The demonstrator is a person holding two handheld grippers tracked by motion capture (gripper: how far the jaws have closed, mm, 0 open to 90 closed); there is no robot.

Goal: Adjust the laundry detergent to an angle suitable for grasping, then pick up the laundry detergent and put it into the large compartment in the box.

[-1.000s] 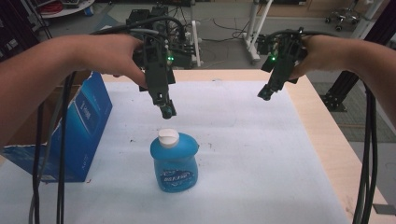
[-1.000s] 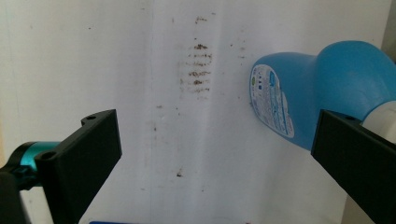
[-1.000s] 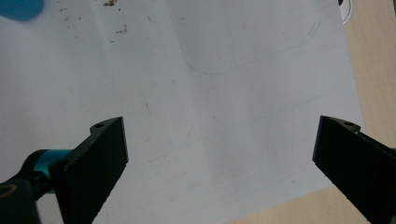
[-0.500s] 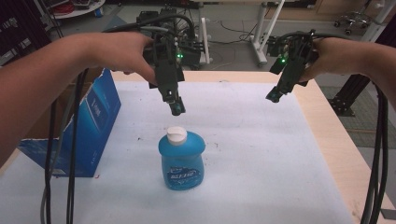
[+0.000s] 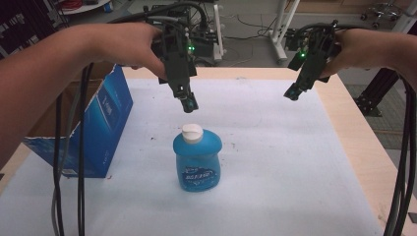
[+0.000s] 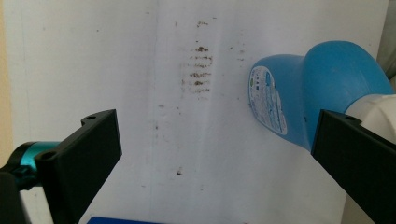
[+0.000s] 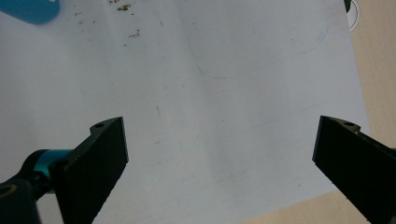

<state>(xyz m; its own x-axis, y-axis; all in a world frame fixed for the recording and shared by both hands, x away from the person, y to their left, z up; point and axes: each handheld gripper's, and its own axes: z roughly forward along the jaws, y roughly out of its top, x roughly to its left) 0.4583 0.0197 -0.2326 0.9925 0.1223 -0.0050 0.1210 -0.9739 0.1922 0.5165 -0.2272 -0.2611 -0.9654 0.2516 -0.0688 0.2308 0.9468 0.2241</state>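
While the white sheet (image 5: 275,147) is covering the table | blue bottle (image 5: 197,160) is standing upright mid-sheet (white cap up) | left gripper (image 5: 189,103) is hanging above it, jaws spread | right gripper (image 5: 292,92) is hovering well apart, jaws gaping.

One blue bottle (image 5: 197,160), upright on the sheet, with one white cap (image 5: 192,132) and one printed label (image 5: 198,176) on its front.

One blue cardboard box (image 5: 101,129), open-topped, at the table's left.

One white sheet (image 5: 275,147) over one wooden table (image 5: 354,142).

Two grippers: left gripper (image 5: 189,104), right gripper (image 5: 291,93); two black jaws on each, four in all.

Two hands, one per gripper: left hand (image 5: 129,45), right hand (image 5: 355,48).

One cluster of brown smudge marks (image 6: 200,67) on the sheet in the left gripper view.
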